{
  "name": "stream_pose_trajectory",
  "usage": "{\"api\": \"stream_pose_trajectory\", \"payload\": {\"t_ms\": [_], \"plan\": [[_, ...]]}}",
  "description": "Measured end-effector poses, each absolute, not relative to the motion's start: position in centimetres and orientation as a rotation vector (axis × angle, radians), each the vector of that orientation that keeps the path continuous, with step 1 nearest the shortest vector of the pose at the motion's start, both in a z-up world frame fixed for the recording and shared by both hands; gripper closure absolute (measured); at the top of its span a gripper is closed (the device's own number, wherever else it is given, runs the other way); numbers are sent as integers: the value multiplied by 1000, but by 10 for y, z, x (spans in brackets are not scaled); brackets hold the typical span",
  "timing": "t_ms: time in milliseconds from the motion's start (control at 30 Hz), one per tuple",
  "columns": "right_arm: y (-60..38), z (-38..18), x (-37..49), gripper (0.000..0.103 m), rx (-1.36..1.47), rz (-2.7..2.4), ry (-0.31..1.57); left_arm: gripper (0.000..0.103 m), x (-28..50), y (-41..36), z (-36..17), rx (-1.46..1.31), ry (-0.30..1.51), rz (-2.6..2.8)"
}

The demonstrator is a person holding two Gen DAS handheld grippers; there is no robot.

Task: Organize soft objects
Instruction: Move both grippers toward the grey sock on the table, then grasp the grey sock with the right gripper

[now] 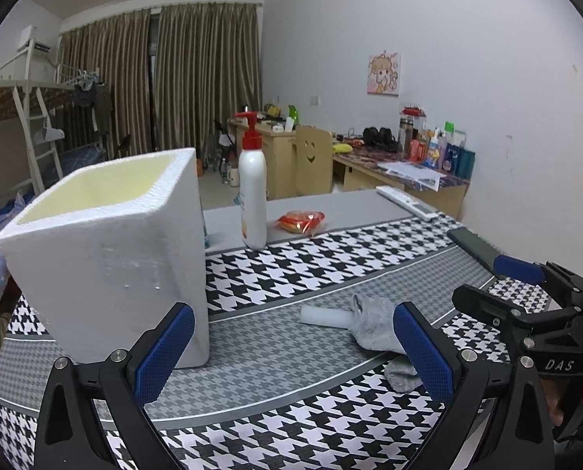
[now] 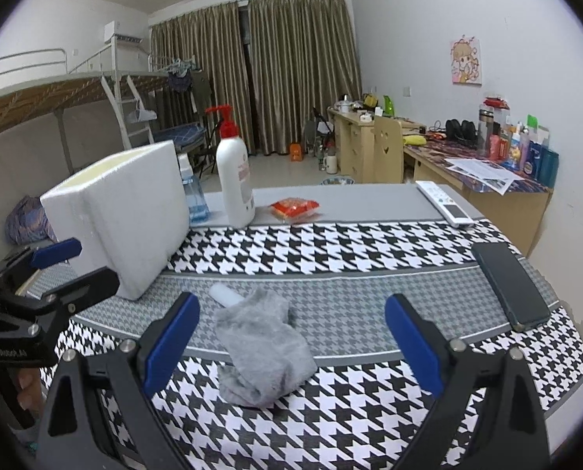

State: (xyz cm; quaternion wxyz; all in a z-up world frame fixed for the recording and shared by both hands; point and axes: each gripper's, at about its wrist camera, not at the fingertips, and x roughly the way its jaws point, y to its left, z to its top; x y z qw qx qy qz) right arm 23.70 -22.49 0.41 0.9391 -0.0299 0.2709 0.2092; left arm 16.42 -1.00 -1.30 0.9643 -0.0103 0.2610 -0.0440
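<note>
The houndstooth-covered surface (image 2: 330, 250) carries my whole job, and I judge it barely begun. The grey sock (image 2: 262, 346) lies crumpled on a white foam roll (image 2: 224, 295), near the foam box (image 1: 107, 250); what the box holds is hidden. My right claw (image 2: 291, 346) frames the sock, jaws wide; my left claw (image 1: 293, 346) gapes empty too.

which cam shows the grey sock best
The right wrist view: the grey sock lies whole and centred between the open right hand-held gripper fingers, white tube poking out behind. In the left wrist view the sock sits off to the side, partly hidden by a blue finger pad.
</note>
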Motion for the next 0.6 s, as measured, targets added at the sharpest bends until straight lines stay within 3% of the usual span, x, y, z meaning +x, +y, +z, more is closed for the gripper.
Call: {"api": "stream_pose_trajectory", "payload": {"t_ms": [500, 600], "plan": [[-222, -15, 248, 6, -80, 467, 619, 1, 188, -21, -28, 9, 591, -93], [-221, -20, 250, 15, -85, 476, 640, 1, 193, -21, -32, 7, 609, -96]]}}
